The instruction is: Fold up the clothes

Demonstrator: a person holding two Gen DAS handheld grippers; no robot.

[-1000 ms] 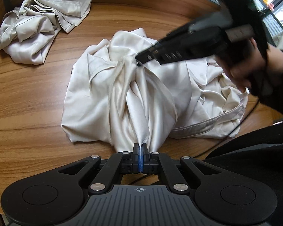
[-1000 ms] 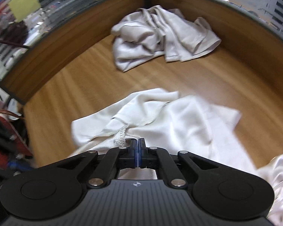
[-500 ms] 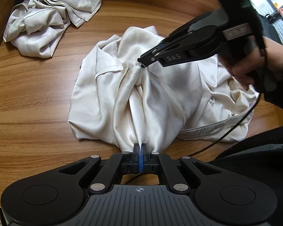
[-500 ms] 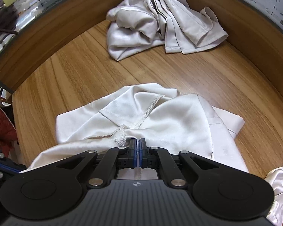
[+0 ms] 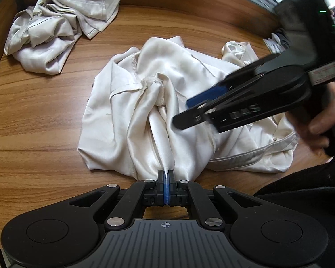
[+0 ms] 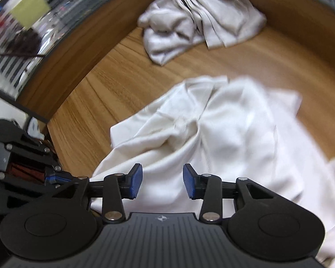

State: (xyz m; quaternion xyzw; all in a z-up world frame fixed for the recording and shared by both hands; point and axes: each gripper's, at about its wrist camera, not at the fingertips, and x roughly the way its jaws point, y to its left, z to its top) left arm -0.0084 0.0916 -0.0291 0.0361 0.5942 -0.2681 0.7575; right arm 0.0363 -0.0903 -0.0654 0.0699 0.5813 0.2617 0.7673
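Observation:
A cream satin garment lies crumpled in the middle of the wooden table. My left gripper is shut on a pulled-up fold at its near edge. The right gripper, held by a hand, hovers above the garment's right half. In the right wrist view the same garment spreads below the right gripper, whose jaws are opening. Its blue pads stand apart with nothing pinched between them; cloth lies beneath. The left gripper shows at the left edge.
A second crumpled cream garment lies at the table's far left corner, seen also as a pile in the right wrist view. A raised wooden rim borders the table. A dark sleeve is at the near right.
The right gripper has let go of the bunched seam it held and opened, drawing back to the right. The released cloth has slumped onto the pile. The left gripper kept its grip.

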